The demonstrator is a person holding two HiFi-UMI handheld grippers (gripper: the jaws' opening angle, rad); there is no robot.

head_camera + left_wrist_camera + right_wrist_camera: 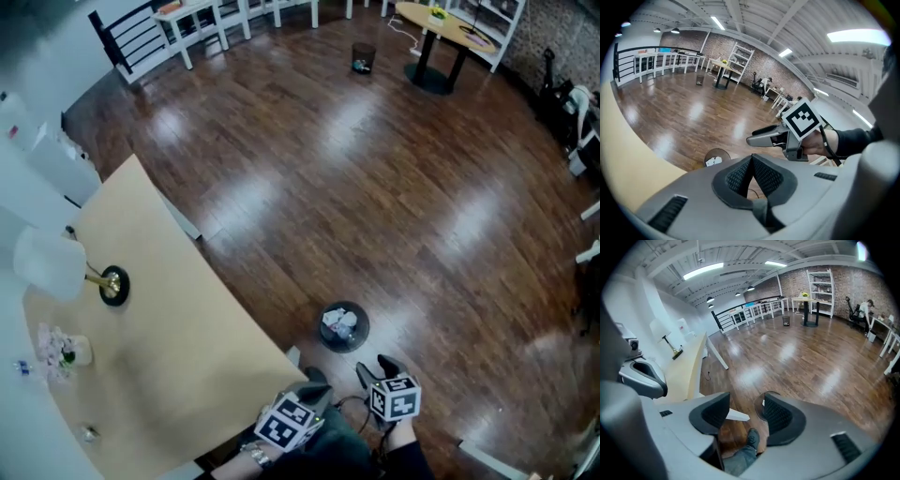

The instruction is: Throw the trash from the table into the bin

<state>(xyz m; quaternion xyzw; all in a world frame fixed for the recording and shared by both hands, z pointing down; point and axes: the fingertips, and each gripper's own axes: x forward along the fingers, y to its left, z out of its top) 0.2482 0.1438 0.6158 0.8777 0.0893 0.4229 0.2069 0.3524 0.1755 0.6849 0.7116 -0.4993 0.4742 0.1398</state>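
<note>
Hovering beside the near edge of the tan counter [187,347], both grippers are sitting empty above the floor, so the step in hand is looking like the gap between one drop and the next pickup. The left gripper [751,159] is showing its jaws clenched, pads meeting at the tips with nothing caught between them. The right gripper [746,406] is holding its jaws released, apart, with only floor, a shoe and a trouser leg showing through the gap. The small round bin [364,319] is standing on the wooden floor just ahead of the grippers, and white crumpled pieces [339,323] are lying inside it. More trash is waiting: a crumpled wrapper pile [58,352] is lying at the far left of the counter, near a white lamp [52,262], and a smaller bit [89,433], too small to identify, is lying closer to the person's side. By my judgement the next move is calling for a turn away from the bin, a reach across the counter to that pile, and parted jaws before closing on one piece.
</note>
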